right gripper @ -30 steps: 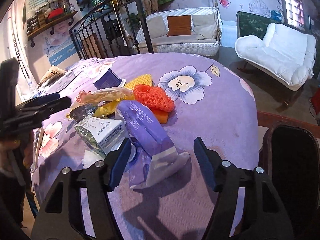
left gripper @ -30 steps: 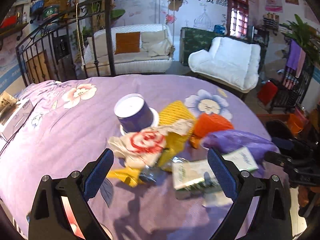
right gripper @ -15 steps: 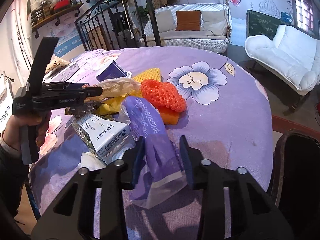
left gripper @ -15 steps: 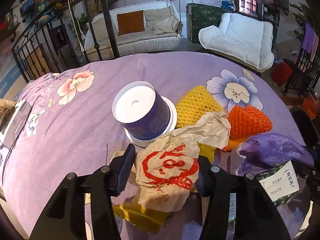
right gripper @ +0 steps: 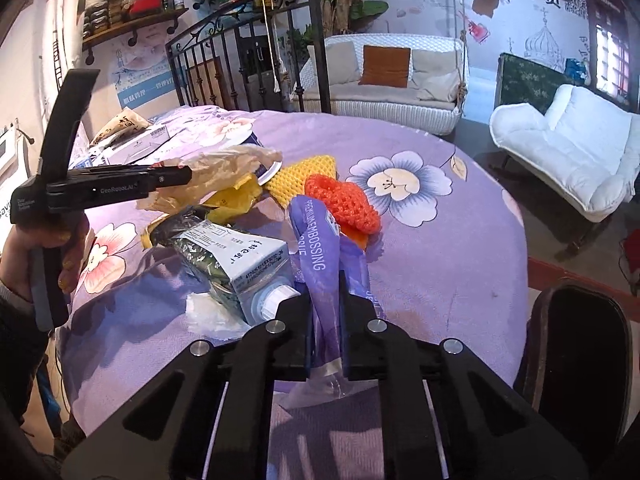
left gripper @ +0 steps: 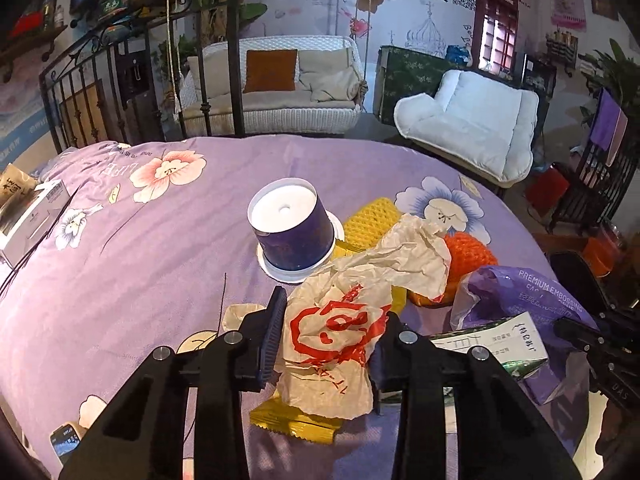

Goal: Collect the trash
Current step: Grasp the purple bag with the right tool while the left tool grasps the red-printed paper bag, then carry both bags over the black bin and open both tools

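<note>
A pile of trash lies on the purple flowered tablecloth (left gripper: 120, 264). My left gripper (left gripper: 330, 320) is shut on a crumpled beige paper bag with red print (left gripper: 340, 328), lifted a little; it also shows in the right wrist view (right gripper: 216, 172). My right gripper (right gripper: 325, 304) is shut on a purple plastic wrapper (right gripper: 320, 256), also seen in the left wrist view (left gripper: 532, 296). Around them lie a green-and-white carton (right gripper: 236, 256), orange foam netting (right gripper: 342, 204), yellow foam netting (right gripper: 300, 174), a yellow wrapper (left gripper: 296, 420) and an upturned purple cup (left gripper: 292, 228).
White boxes and a paper bag (left gripper: 24, 208) lie at the table's left edge. A black bin (right gripper: 576, 344) stands off the table's right side. A white swing sofa (left gripper: 276, 88) and a white armchair (left gripper: 468, 124) stand beyond the table.
Both grippers closed from wide open: the left onto the beige paper bag, the right onto the purple wrapper. The left gripper moved forward into the pile and lifted the bag.
</note>
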